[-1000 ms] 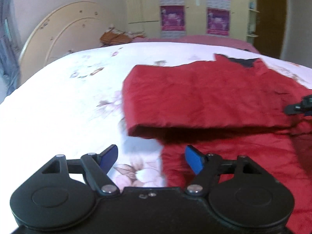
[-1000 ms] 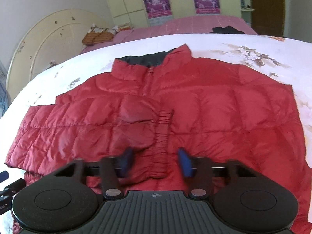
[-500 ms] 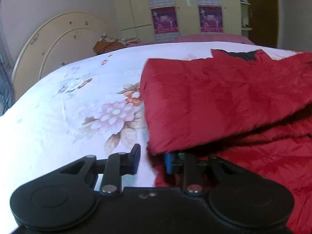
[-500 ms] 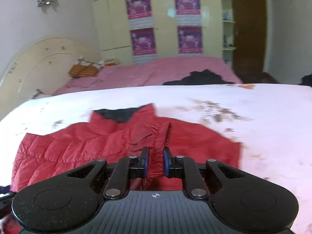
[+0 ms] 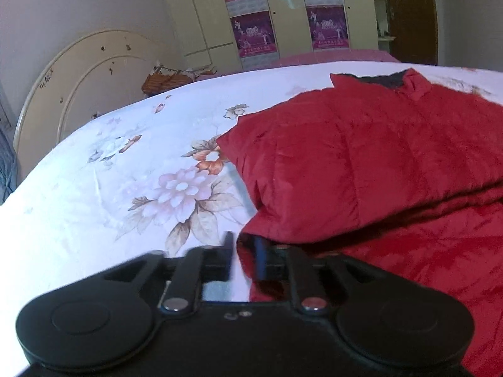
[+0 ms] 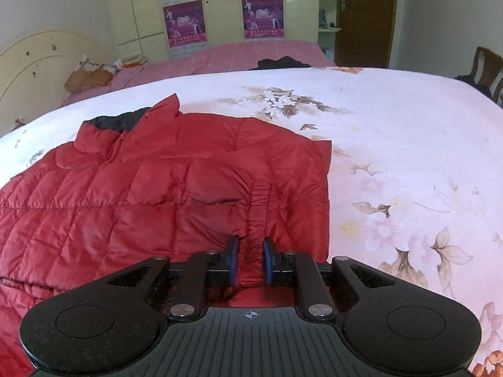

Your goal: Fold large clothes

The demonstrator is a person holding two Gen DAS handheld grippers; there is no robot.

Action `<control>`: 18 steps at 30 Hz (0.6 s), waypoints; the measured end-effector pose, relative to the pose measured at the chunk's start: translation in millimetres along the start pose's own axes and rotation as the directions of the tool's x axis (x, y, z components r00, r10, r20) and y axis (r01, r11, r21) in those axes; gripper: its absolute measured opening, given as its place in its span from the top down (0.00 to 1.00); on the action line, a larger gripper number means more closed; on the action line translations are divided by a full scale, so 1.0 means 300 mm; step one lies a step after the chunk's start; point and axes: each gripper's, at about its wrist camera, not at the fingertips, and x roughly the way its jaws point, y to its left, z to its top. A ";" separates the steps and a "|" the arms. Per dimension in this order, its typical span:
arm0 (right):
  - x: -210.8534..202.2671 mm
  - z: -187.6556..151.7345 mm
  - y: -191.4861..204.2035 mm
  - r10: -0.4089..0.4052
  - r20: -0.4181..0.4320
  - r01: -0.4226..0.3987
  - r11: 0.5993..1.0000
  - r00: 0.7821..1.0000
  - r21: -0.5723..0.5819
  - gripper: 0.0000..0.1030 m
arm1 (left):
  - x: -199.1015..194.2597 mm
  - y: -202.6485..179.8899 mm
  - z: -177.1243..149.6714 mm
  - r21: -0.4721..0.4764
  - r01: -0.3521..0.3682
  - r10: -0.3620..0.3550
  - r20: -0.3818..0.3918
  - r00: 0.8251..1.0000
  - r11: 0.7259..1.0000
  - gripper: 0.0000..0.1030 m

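Closest to me, the right gripper (image 6: 249, 262) has its blue pads pinched onto the gathered elastic cuff (image 6: 256, 220) of a red puffer jacket (image 6: 125, 194), the ruched fabric bunched up between the two fingers. The left gripper (image 5: 243, 262) is drawn in on the near edge of the same jacket (image 5: 361, 169), at the corner where a folded-over flap of quilted red cloth hangs just over its fingers; red fabric sits between the pads, though that patch of the left view is blurred and the far pad is half hidden under the flap. The jacket lies spread on a bed with a pale floral sheet (image 6: 393, 144), one sleeve folded across the front of the body so that its cuff runs down toward the right gripper. The jacket's right edge is a straight fold with bare sheet beside it. Further back its stand-up collar (image 6: 151, 116) shows a dark lining, and the zip runs down from it. Beyond the near bed is a second bed under a pink cover (image 6: 226, 56) with a dark garment (image 6: 283, 62) lying on it and a brownish bag (image 6: 88, 77) near a cream rounded headboard (image 5: 85, 78). At the back wall stand yellow wardrobes (image 6: 220, 9) with purple posters, and a brown door (image 6: 364, 15) is to their right.
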 end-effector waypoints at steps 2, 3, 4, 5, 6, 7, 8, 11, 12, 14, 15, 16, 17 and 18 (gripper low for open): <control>-0.015 0.007 0.003 0.006 0.017 -0.006 1.000 1.000 -0.008 0.85 | 0.000 -0.001 0.005 0.010 -0.009 0.009 0.007 1.000 1.000 0.73; -0.007 0.018 0.012 0.013 0.023 -0.013 1.000 1.000 -0.008 0.78 | 0.002 -0.001 0.008 0.012 -0.011 0.011 0.003 1.000 1.000 0.68; -0.005 0.023 0.014 0.015 0.029 -0.015 1.000 0.999 -0.002 0.69 | 0.002 0.002 0.010 0.014 -0.009 0.009 0.001 1.000 1.000 0.60; -0.008 0.029 0.012 0.017 0.039 -0.018 1.000 0.999 0.010 0.44 | 0.001 0.005 0.011 0.018 -0.004 0.004 0.001 1.000 1.000 0.54; -0.012 0.035 0.010 0.024 0.056 -0.026 0.999 0.998 0.022 0.38 | -0.006 0.010 0.009 0.022 0.002 -0.002 0.007 1.000 1.000 0.44; -0.013 0.041 0.009 0.034 0.063 -0.036 0.999 0.997 0.023 0.38 | -0.011 0.013 0.007 0.028 0.006 -0.006 0.015 1.000 1.000 0.41; -0.007 0.049 0.012 0.035 0.058 -0.036 0.999 0.998 0.021 0.38 | -0.014 0.015 0.005 0.037 0.013 -0.014 0.022 1.000 0.999 0.41; 0.022 0.067 0.014 0.042 0.047 -0.043 0.999 0.998 0.029 0.38 | 0.000 0.018 0.007 0.037 0.048 -0.048 0.015 0.999 0.998 0.57; 0.034 0.073 0.014 0.047 0.042 -0.048 0.998 0.998 0.035 0.38 | 0.009 0.017 0.011 0.033 0.056 -0.057 0.008 0.998 0.998 0.68; 0.067 0.085 0.014 0.054 0.022 -0.055 0.997 0.998 0.052 0.38 | 0.018 0.004 0.016 0.042 0.060 -0.060 0.003 0.998 0.997 0.84; 0.084 0.089 0.012 0.058 0.006 -0.058 0.996 0.998 0.063 0.38 | 0.019 -0.004 0.016 0.046 0.052 -0.052 0.006 0.999 0.998 0.87; 0.098 0.090 0.011 0.071 -0.009 -0.070 0.995 0.997 0.074 0.43 | 0.016 -0.008 0.014 0.044 0.050 -0.050 0.009 0.999 0.998 0.94; 0.109 0.091 0.013 0.088 -0.024 -0.086 0.993 0.996 0.080 0.65 | 0.014 -0.008 0.012 0.036 0.047 -0.048 0.007 0.999 0.998 0.94; 0.114 0.090 0.015 0.088 -0.030 -0.086 0.993 0.996 0.080 0.71 | 0.009 -0.001 0.008 0.019 0.044 -0.044 0.009 0.999 0.999 0.95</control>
